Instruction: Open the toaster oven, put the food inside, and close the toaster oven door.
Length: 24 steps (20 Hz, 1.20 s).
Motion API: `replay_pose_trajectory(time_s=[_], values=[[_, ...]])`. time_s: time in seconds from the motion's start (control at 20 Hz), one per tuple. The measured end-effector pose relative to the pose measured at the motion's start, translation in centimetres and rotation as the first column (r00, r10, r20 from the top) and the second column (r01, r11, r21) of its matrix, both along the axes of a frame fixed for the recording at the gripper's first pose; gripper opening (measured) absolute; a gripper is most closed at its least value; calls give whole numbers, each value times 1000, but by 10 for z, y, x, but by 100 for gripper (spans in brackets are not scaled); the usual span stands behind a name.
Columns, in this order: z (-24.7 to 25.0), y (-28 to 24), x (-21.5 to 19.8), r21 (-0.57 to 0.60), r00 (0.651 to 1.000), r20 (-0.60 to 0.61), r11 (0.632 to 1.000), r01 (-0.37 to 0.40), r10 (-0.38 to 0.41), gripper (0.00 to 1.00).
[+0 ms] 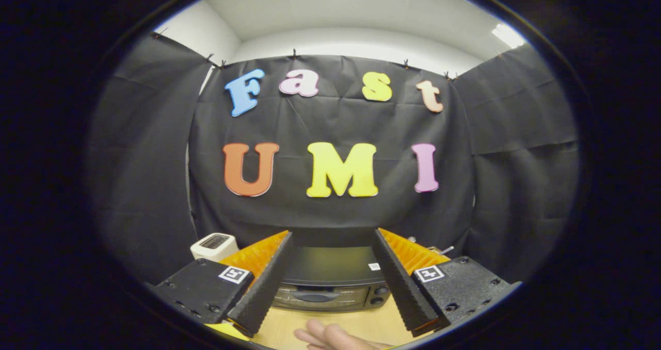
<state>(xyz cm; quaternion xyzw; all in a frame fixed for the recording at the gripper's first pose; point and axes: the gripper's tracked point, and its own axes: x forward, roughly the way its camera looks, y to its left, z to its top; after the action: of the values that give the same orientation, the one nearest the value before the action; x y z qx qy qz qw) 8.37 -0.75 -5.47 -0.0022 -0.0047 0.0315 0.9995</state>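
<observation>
Two fingers of your gripper point(330, 277) stand spread wide, pinching nothing. Toaster oven point(330, 283) sits on the wooden table point(356, 323) just ahead, framed between them, door closed. A hand point(330, 337) rests below it; a white appliance point(214, 246) stands off to one side.

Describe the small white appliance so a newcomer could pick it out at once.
Start at the black toaster oven on the wooden table, seen between the open gripper fingers. Look beside it, past the finger on that side, against the black cloth wall. The small white toaster stands there, the one pale boxy thing, with a dark slot on top.
</observation>
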Motion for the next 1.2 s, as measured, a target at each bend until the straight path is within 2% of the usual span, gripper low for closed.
replay_pose_trajectory(time_s=[0.2,0.45,0.65,0.85,1.0,1.15,1.2], values=[[-44,-12,31,-60,997,-63,997,43,-47,100],[-104,1,63,-31,984,-178,999,8,-14,100],[-148,11,85,-63,967,-256,998,-3,-13,100],[-194,26,99,-36,936,-352,999,-17,3,100],[-210,31,108,-19,920,-391,1000,-3,-5,100],[-212,27,118,-46,923,-381,998,36,-51,100],[-217,25,119,-67,914,-401,997,41,-64,100]])
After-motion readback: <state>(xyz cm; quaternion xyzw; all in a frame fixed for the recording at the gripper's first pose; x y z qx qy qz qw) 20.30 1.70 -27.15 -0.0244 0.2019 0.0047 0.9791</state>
